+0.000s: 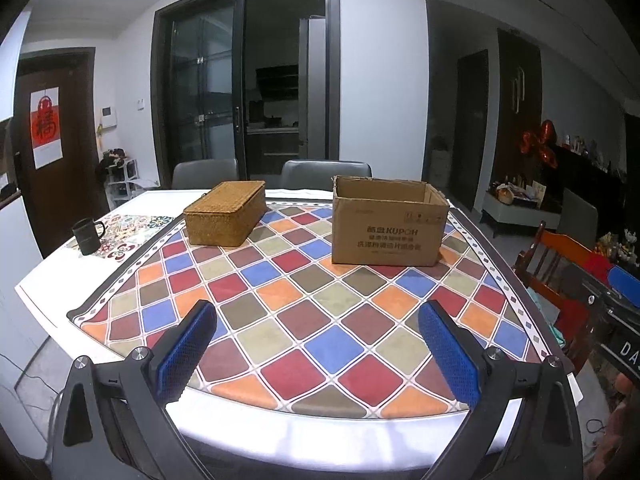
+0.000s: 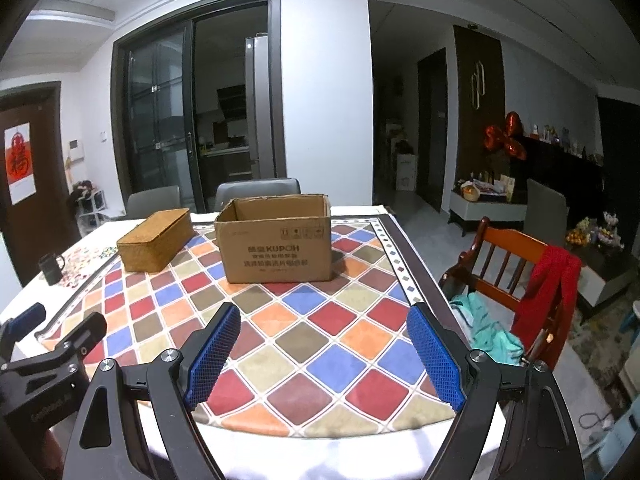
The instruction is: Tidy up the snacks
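Observation:
An open brown cardboard box point(image 1: 390, 226) point(image 2: 278, 246) stands on the far part of the table; its inside is hidden. A woven wicker box with a closed lid point(image 1: 225, 213) point(image 2: 155, 239) sits to its left. My left gripper point(image 1: 318, 316) is open and empty above the table's near edge, well short of both boxes. My right gripper point(image 2: 324, 318) is open and empty too, near the front right of the table. The left gripper's body shows at the lower left of the right wrist view point(image 2: 48, 344). No snacks are in sight.
A diamond-patterned cloth point(image 1: 320, 320) covers the table. A dark mug point(image 1: 87, 235) point(image 2: 51, 268) stands at the far left. Two grey chairs point(image 1: 325, 174) are behind the table. A wooden chair with red and teal cloths point(image 2: 520, 280) stands close at the right.

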`<control>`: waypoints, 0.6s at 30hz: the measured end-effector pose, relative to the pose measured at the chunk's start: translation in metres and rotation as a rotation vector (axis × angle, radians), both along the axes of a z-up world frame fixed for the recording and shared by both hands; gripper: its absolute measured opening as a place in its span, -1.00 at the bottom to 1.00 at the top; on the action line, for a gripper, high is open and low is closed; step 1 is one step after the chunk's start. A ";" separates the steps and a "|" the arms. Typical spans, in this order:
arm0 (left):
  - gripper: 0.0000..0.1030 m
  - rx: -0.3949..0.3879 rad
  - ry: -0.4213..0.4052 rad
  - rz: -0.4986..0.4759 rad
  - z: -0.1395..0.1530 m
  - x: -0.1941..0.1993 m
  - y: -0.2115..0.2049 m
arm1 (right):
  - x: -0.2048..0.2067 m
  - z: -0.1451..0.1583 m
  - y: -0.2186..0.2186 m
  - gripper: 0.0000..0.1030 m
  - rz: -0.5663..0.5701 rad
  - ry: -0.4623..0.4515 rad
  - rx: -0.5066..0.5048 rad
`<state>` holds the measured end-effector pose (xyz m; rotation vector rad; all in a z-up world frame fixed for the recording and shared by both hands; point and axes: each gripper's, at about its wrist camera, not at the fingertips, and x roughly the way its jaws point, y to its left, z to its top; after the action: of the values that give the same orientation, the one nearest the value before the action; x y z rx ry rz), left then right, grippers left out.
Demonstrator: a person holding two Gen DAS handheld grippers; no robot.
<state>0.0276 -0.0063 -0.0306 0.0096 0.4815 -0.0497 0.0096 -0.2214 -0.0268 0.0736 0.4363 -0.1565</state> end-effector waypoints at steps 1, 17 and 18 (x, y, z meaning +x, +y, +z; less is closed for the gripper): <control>0.99 0.000 -0.003 -0.001 0.000 0.000 0.000 | 0.000 0.000 0.000 0.67 -0.002 -0.003 0.001; 0.99 -0.002 -0.004 -0.007 0.000 -0.002 0.002 | -0.004 0.002 0.002 0.67 0.006 -0.012 0.006; 0.99 -0.005 -0.003 -0.008 0.001 -0.003 0.003 | -0.004 0.002 0.002 0.67 0.005 -0.011 0.006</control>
<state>0.0249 -0.0037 -0.0297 0.0066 0.4784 -0.0591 0.0055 -0.2195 -0.0250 0.0793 0.4260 -0.1498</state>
